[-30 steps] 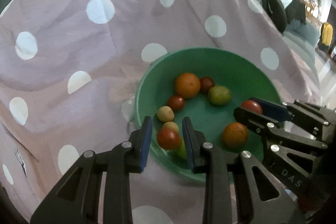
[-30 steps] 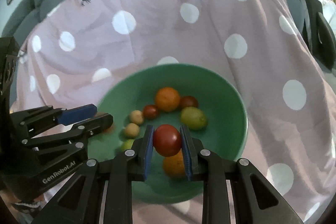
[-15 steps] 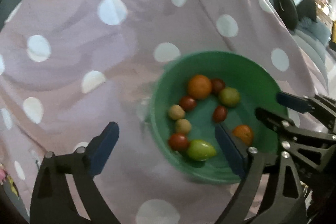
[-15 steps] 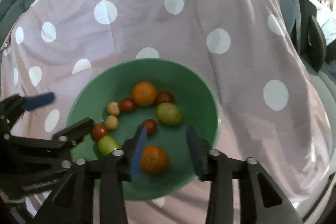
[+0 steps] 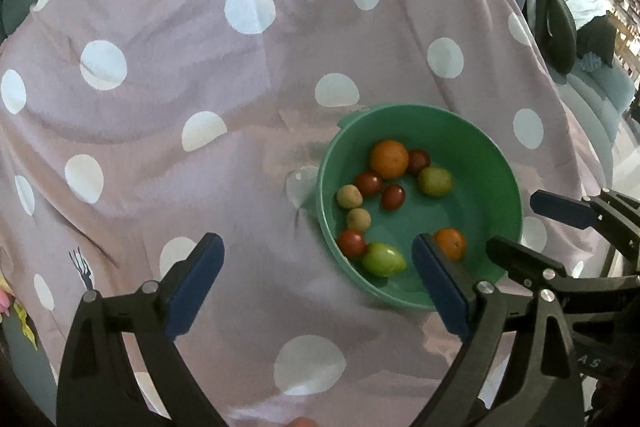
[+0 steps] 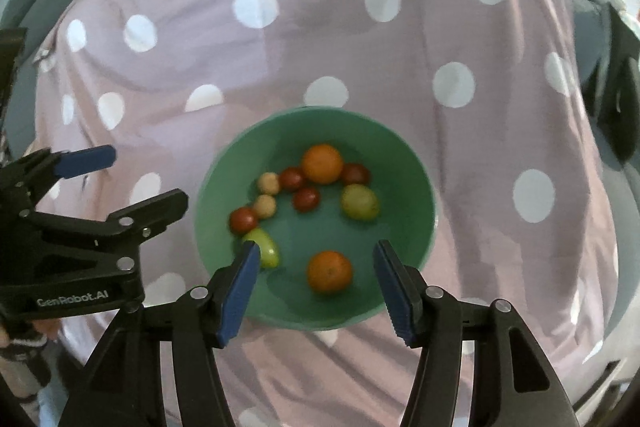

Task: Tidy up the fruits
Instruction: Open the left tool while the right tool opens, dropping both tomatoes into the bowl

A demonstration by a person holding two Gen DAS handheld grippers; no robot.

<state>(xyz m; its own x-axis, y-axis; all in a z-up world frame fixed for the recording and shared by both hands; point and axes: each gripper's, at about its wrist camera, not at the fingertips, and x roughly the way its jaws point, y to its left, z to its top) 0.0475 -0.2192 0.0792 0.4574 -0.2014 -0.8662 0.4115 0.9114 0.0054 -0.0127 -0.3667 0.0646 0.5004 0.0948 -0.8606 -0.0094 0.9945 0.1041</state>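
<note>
A green bowl (image 5: 508,183) (image 6: 412,163) sits on a pink polka-dot cloth and holds several small fruits: two oranges (image 5: 389,159) (image 6: 329,271), red tomatoes (image 5: 392,197) (image 6: 306,198), green fruits (image 5: 383,259) (image 6: 359,201) and two small tan ones (image 5: 349,196). My left gripper (image 5: 316,267) is open and empty, above the bowl's left rim. My right gripper (image 6: 316,273) is open and empty over the bowl's near side, with an orange between its fingers but lower. Each gripper shows in the other's view, the right one (image 5: 536,227) and the left one (image 6: 120,179).
The pink cloth (image 5: 240,75) with white dots drapes over a grey sofa and spreads wide to the left of the bowl. A dark chair (image 5: 556,23) and shelves stand at the far right. Something yellow and pink (image 5: 16,311) lies at the left edge.
Both grippers have opened and dropped their red tomatoes into the bowl. Both have pulled back and up from the bowl, and their jaws have spread wider.
</note>
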